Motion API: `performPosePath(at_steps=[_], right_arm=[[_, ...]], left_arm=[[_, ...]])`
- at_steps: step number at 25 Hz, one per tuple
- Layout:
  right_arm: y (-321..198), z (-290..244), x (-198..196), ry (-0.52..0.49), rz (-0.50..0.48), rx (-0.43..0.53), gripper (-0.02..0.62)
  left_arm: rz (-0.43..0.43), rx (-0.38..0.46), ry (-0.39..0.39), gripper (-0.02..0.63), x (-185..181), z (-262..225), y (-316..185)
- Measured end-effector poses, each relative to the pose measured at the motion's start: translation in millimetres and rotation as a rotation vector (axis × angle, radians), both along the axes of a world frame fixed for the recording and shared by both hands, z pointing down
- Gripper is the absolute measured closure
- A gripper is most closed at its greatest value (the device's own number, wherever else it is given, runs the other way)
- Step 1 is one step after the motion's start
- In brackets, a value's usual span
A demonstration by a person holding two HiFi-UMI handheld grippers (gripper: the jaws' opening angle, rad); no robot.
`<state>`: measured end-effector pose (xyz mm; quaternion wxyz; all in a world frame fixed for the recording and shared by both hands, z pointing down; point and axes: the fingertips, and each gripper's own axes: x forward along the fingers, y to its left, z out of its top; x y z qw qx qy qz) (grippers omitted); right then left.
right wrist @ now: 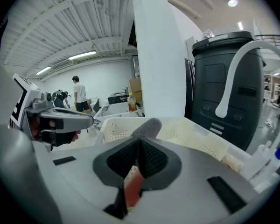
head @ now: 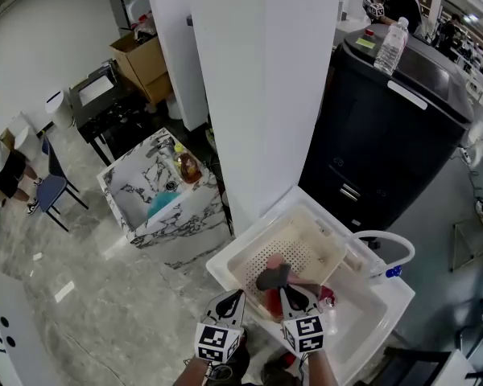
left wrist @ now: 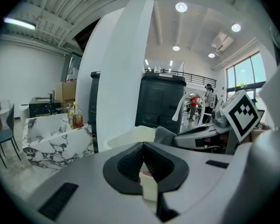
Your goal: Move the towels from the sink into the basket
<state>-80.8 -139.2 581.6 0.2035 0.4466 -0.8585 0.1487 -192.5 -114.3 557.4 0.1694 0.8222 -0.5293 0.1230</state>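
A cream perforated basket (head: 306, 236) rests on the far part of the white sink (head: 378, 316). My right gripper (head: 286, 289) is shut on a dark grey towel (head: 272, 277), which bunches just past its tips (right wrist: 148, 126) at the basket's near edge. A red towel (head: 272, 302) lies under the grippers in the sink. My left gripper (head: 232, 297) hovers at the sink's left front rim, its jaws together with nothing seen between them (left wrist: 142, 148). The basket (right wrist: 191, 134) fills the middle of the right gripper view.
A white curved faucet (head: 389, 246) stands at the sink's right. Behind it rises a tall black cabinet (head: 386, 127) with a water bottle (head: 390, 47) on top. A white pillar (head: 258, 79) and a marble-patterned sink unit (head: 157, 199) stand to the left. People stand far off.
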Motion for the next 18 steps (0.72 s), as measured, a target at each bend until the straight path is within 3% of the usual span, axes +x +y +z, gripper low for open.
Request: performPosePath(at_steps=[18], right_arm=[[0.0, 7.9, -10.2, 0.087, -0.046, 0.003, 0.552]], left_arm=[[-0.009, -0.021, 0.025, 0.6, -6.7, 9.9, 3.1]])
